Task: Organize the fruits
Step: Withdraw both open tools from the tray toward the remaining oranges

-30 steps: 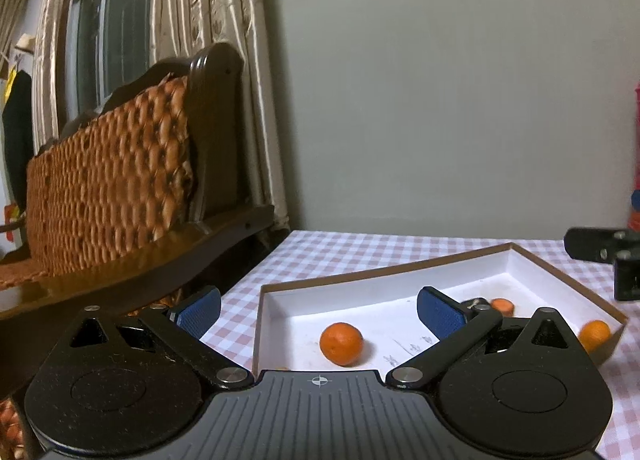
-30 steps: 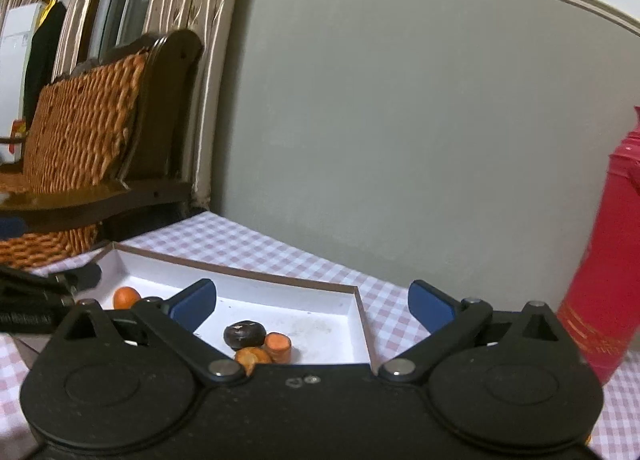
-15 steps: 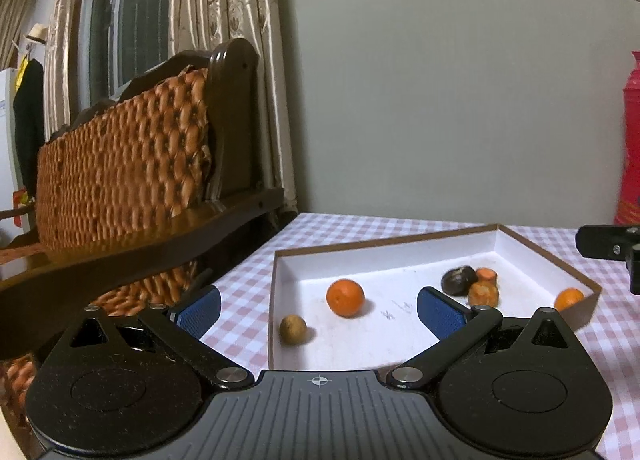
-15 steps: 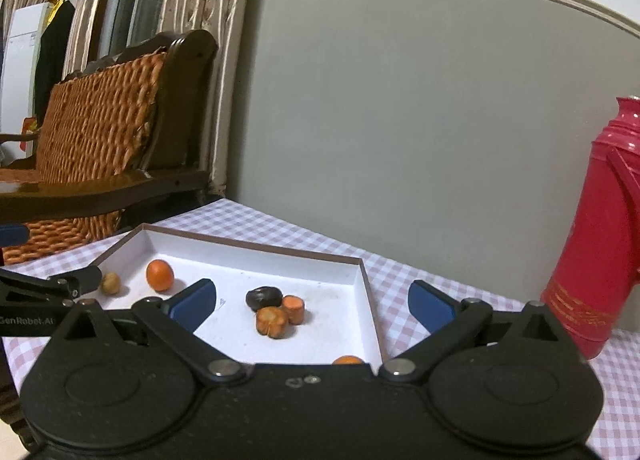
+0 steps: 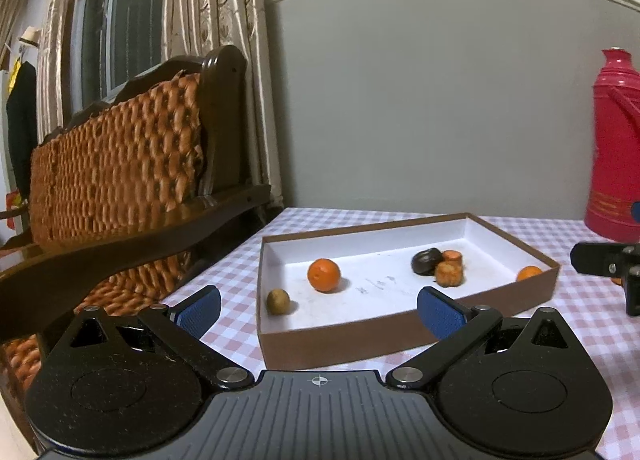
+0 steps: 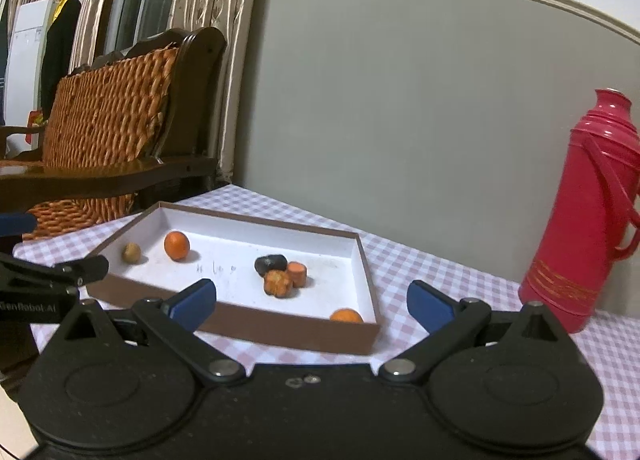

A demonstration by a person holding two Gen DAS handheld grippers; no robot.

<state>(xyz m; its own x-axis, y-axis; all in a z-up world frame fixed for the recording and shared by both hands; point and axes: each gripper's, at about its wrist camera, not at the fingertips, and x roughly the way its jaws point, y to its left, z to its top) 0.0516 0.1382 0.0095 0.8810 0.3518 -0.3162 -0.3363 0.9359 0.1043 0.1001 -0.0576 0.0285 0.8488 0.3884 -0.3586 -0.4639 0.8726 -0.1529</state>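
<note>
surface: table w/ pink-white check cloth [image 5: 580,300], against grey wall
room: wicker-back wooden chair [image 5: 120,188] at left, curtains [image 5: 224,20] behind; red thermos [image 6: 588,220] on cloth at right
box: brown tray, white inside [image 5: 280,334], holds all fruit
fruit: orange [image 5: 324,275] + small brownish fruit [image 5: 278,301] at left end; dark fruit [image 5: 427,261] w/ 2 orange chunks touching, mid; another orange [image 6: 346,316] in near right corner
left gripper [image 5: 319,310]: wide, holding nothing, just short of tray's near wall
right gripper [image 6: 311,302]: wide, holding nothing, at tray's near right corner
</note>
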